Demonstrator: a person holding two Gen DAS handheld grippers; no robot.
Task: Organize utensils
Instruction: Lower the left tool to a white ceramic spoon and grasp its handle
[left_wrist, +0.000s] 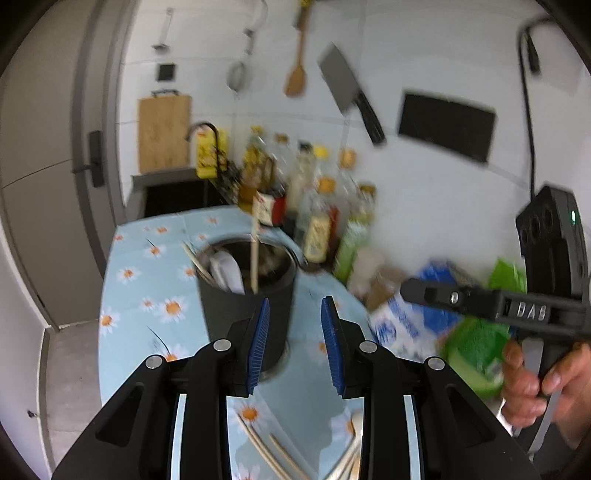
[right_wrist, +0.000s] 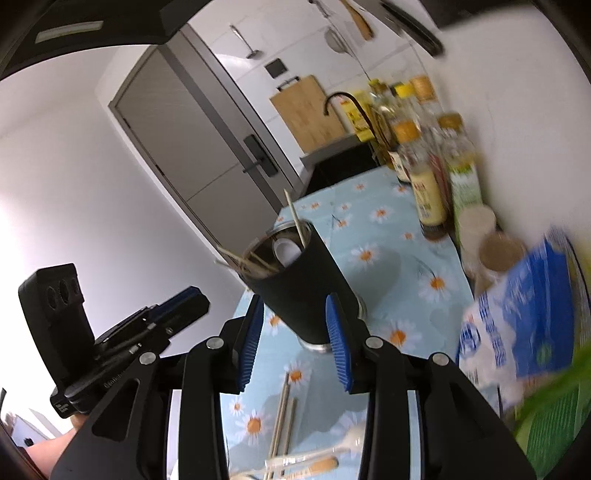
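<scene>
One black utensil cup (right_wrist: 299, 291), one cleaver (left_wrist: 347, 92), one cutting board (left_wrist: 164, 133), two grippers

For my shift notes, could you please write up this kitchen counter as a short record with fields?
surface: counter with daisy-print cover
holder: black cup, upright, already holding chopsticks and a white spoon
loose utensils: chopsticks and a spoon lying on the cover near the cameras
left claw: open, nothing between the pads
right claw: open, nothing between the pads
back edge: bottles along the wall
</scene>
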